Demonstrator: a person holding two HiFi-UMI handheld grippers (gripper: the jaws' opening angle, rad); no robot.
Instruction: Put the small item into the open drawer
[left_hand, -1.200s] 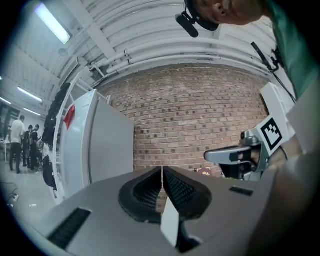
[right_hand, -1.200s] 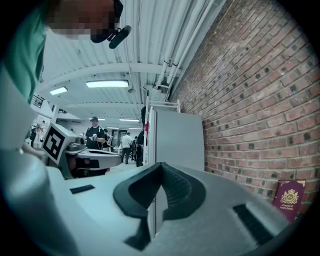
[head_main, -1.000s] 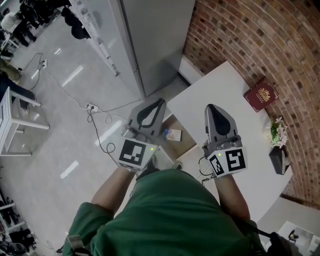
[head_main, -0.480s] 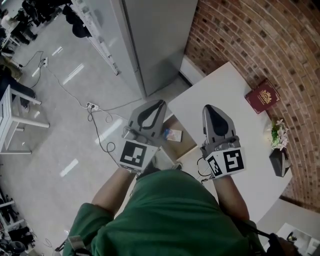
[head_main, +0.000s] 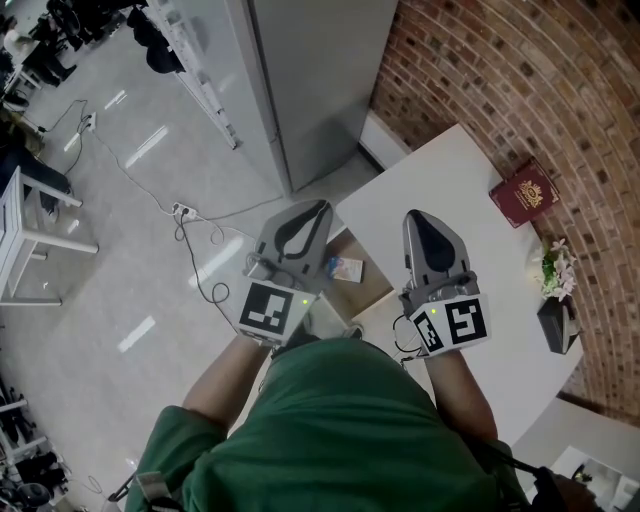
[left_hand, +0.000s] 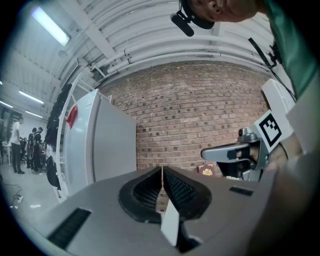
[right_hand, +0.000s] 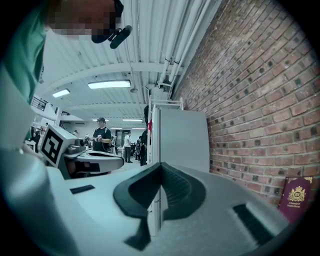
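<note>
Holding almost still, we keep the left gripper (head_main: 319, 204) and right gripper (head_main: 416, 216) raised, jaws pressed together on nothing; only the right has drifted slightly left. The small item (head_main: 346, 268) lies in the open drawer (head_main: 372, 279) between them, so the task looks finished.

drawer (head_main: 372, 283): left side hidden under left gripper (head_main: 321, 204), near part behind green shirt (head_main: 340, 430)
small item (head_main: 346, 268): too small to identify
</note>
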